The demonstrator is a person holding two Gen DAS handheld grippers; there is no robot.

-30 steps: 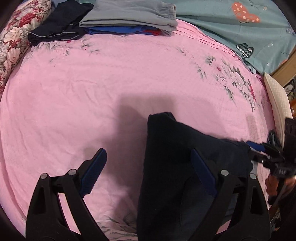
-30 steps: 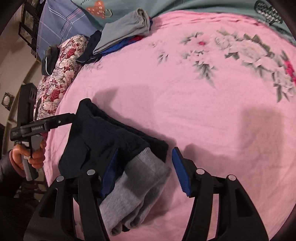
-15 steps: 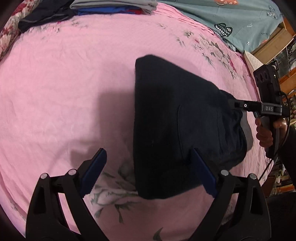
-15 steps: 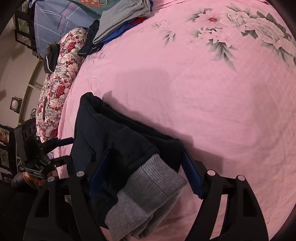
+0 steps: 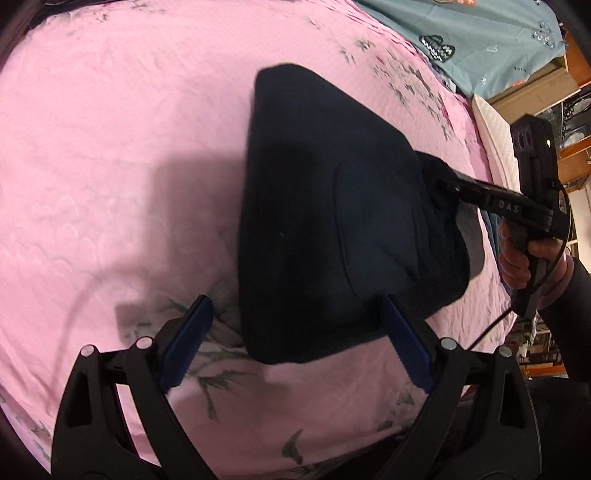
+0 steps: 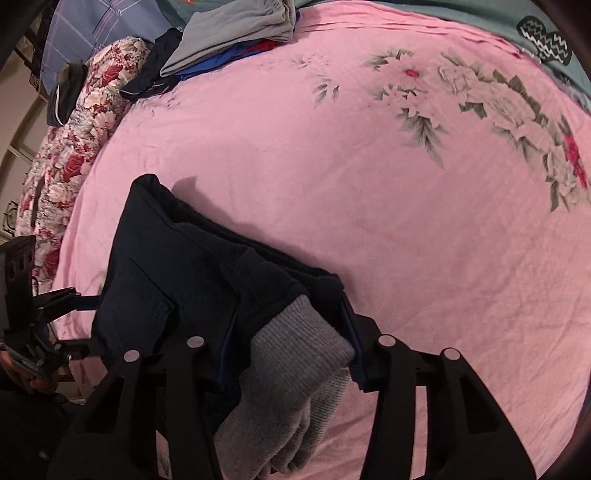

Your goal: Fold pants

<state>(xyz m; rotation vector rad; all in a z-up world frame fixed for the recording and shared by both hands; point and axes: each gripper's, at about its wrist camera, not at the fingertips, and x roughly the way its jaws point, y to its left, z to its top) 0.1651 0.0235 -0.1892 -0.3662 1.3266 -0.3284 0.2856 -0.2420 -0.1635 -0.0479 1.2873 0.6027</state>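
The dark navy pants lie folded in a thick bundle on the pink bedsheet. My left gripper is open, its blue pads standing wide on either side of the bundle's near edge without touching it. In the right wrist view the pants end in a grey ribbed cuff. My right gripper is closing on that end, and both pads lie against the fabric. The right gripper also shows from the left, its tips buried in the bundle's right side. At the bundle's far left is the left gripper.
A stack of folded clothes lies at the far edge of the bed beside a floral quilt. A teal blanket and a white pillow lie to the right. The pink sheet stretches beyond the pants.
The right jaws have narrowed from wide apart onto the cuffed end of the pants. The left gripper tipped downward and came to the bundle's near edge, still open.
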